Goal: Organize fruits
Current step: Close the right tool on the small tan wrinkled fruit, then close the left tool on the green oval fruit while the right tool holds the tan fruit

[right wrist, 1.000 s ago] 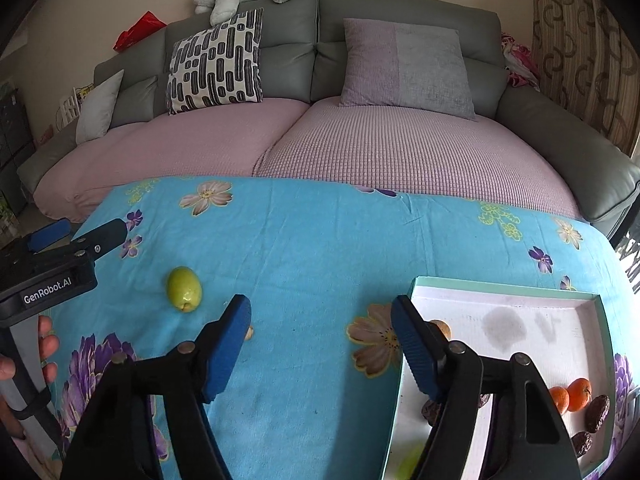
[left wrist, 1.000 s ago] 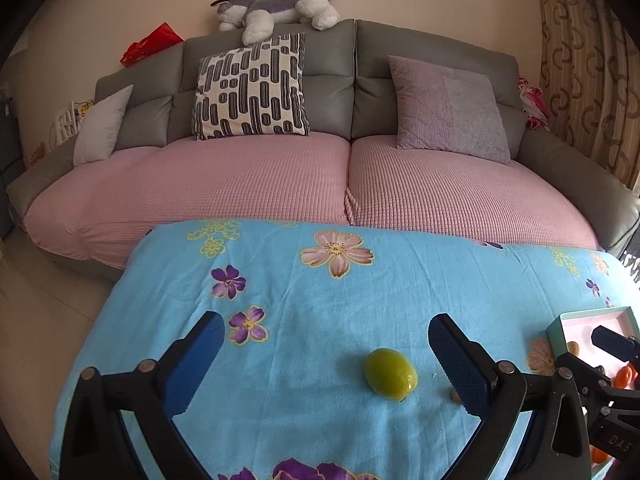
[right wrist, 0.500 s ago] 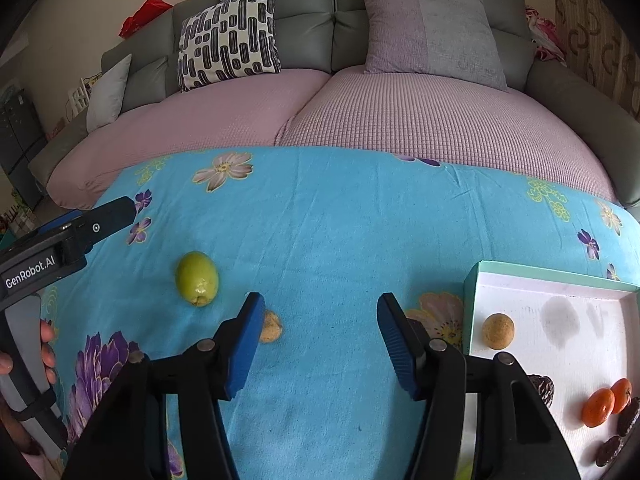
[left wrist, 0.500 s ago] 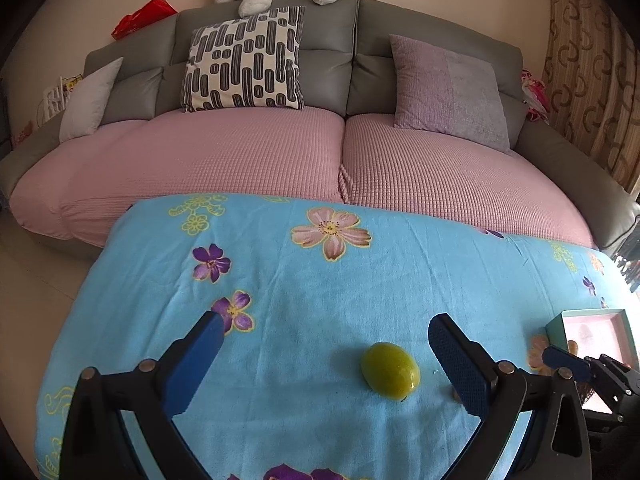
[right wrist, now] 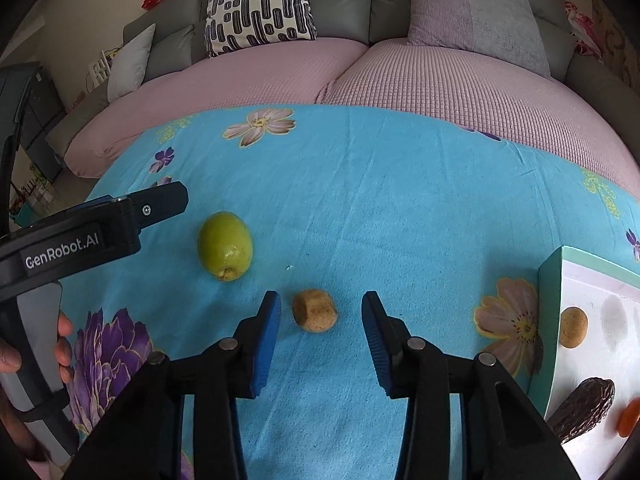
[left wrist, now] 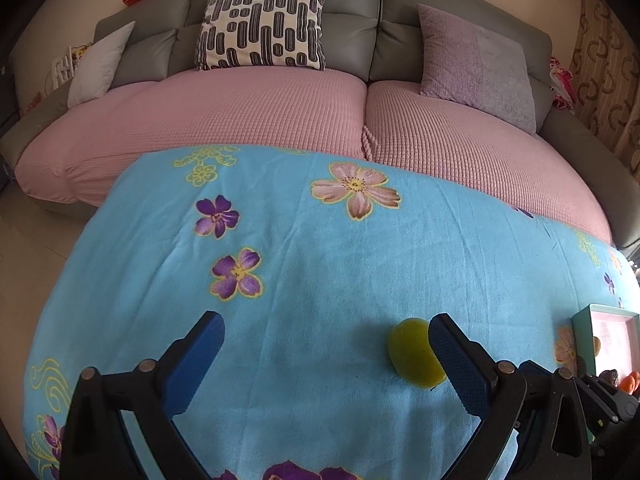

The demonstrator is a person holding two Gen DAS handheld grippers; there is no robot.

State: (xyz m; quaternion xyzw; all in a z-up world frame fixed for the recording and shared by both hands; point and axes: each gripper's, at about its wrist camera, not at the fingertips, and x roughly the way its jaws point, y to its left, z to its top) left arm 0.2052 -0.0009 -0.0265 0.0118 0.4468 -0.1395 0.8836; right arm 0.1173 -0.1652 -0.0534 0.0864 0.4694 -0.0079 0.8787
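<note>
The right tongs (right wrist: 320, 316) point down at a small tan fruit (right wrist: 314, 310) lying on the blue flowered cloth (right wrist: 380, 200), their blue pads closing on either side of it but not yet touching; the fruit sits loose between them. The left tongs (left wrist: 324, 340) stand wide apart over the same cloth, with a green fruit (left wrist: 414, 354) just inside the right-hand pad, seemingly not gripped. In the right wrist view that green fruit (right wrist: 225, 246) lies near the tan one, a little apart.

At the cloth's right edge stands a shallow tray (right wrist: 550, 320) with a mint-green rim. It already holds a second tan fruit (right wrist: 573, 327), a dark wrinkled date-like fruit (right wrist: 584, 404) and a sliver of something orange (right wrist: 628, 416) at the picture's border.

By this showing the sorting is well under way: several pieces are in the tray, and two remain on the cloth, each with tongs at it. Lifting both and carrying them to the tray looks to be what is left. Behind the desk, a grey sofa (left wrist: 360, 40) with pink covers.
</note>
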